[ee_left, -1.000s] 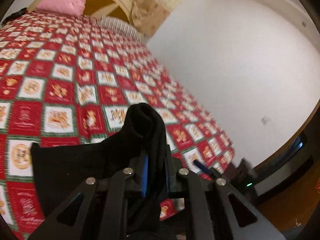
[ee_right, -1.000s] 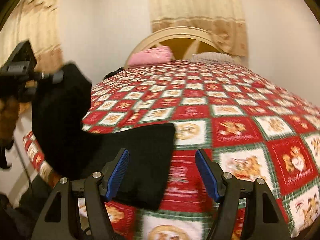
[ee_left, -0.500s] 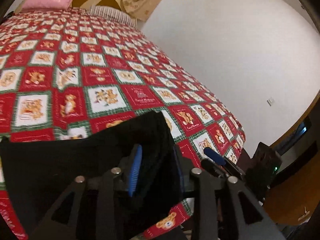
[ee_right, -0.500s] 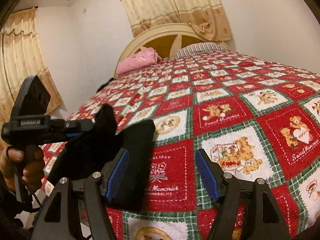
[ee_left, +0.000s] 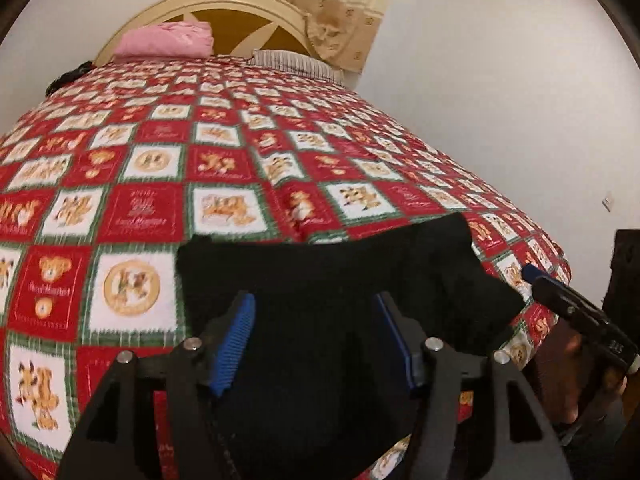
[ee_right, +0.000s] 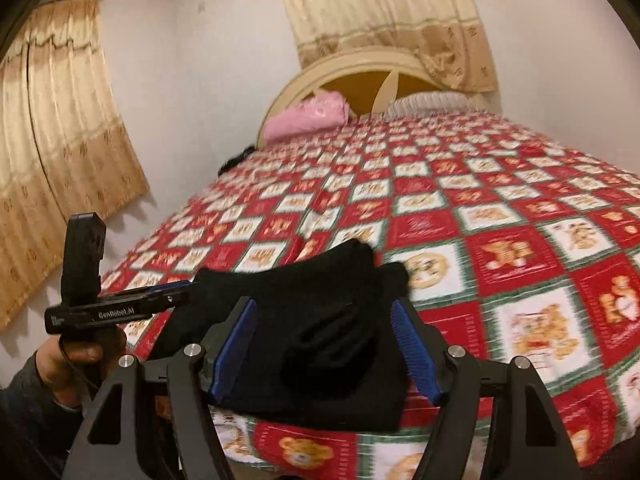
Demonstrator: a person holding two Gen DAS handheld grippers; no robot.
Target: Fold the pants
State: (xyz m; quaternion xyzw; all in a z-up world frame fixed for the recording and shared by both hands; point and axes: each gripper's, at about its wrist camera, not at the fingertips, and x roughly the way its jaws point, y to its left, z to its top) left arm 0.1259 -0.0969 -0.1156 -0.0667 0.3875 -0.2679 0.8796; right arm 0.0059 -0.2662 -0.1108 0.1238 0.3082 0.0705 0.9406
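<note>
Two blue rubber pads are seen at the bottom of each wrist view. The left gripper (ee_left: 316, 340) is opening, its pads spread apart, and the folded black fabric pants (ee_left: 344, 280) are seen between them but are not pressed by them. The right gripper (ee_right: 324, 344) is held wide, with the pants (ee_right: 320, 320) lying behind its spread fingers, untouched. In the right wrist view, the left gripper (ee_right: 176, 294) is seen at the lower left, carried by a hand (ee_right: 80, 360). The pants are laid in a bundle at the near corner of the red, white and green checked bedspread (ee_right: 500, 240). Farther up, a pink pillow (ee_right: 308, 116) is placed before the cream rounded headboard (ee_right: 360, 68), under beige patterned curtains (ee_right: 384, 12).
</note>
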